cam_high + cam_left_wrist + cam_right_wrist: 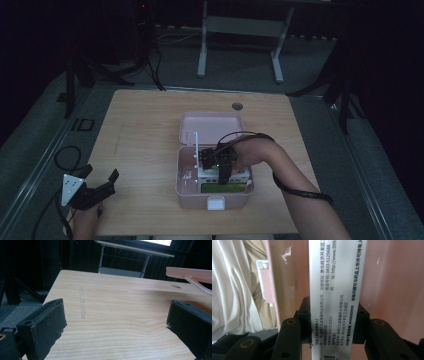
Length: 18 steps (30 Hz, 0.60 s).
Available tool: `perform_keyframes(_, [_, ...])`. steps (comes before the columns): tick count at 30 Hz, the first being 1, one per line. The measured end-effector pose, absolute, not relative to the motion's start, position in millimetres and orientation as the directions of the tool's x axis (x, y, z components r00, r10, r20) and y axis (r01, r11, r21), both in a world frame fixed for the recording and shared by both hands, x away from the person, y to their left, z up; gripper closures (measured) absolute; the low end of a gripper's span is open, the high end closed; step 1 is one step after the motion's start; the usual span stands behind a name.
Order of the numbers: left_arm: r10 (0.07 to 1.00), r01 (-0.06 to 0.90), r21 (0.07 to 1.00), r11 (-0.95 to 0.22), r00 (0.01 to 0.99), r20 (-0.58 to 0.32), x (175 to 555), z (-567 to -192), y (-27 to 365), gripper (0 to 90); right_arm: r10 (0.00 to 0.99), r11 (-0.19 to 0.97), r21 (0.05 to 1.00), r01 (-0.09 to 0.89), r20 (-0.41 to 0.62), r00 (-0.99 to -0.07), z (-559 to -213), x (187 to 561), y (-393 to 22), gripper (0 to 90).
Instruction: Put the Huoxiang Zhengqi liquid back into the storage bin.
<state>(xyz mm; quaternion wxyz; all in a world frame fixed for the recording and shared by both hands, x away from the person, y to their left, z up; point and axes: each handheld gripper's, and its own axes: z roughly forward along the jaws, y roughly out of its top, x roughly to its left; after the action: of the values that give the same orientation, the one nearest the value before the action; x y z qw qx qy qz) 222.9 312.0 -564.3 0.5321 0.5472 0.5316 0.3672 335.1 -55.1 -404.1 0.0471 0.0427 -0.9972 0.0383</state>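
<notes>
- While the right claw [223, 172] points down into the open pink box [186, 192] near the middle of the bench [140, 135], its jaws are clamped on a white medicine carton [334, 290] printed with black text.
- In the right gripper view the carton stands between the two black jaws, pressed from both sides, with the pink inner walls of the box close around it.
- The box's lid [210, 127] lies tipped back at twelve o'clock from the claw; its white latch [216, 203] sits at six o'clock.
- A green-topped pack [222, 188] lies inside the box, just at six o'clock of the claw.
- The left claw [100, 185] rests at the bench's eight o'clock corner, jaws spread wide with nothing between them.
</notes>
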Motion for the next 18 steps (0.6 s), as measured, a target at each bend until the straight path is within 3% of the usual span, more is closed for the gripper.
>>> perform_keyframes(18, [0.972, 0.193, 0.972, 0.132, 0.166, -0.165, 222.9, -564.3, 312.1, 2.2, -0.091, 0.992, -0.075, -0.102, 0.132, -0.987, -451.2, 333.7, -61.4, 61.7])
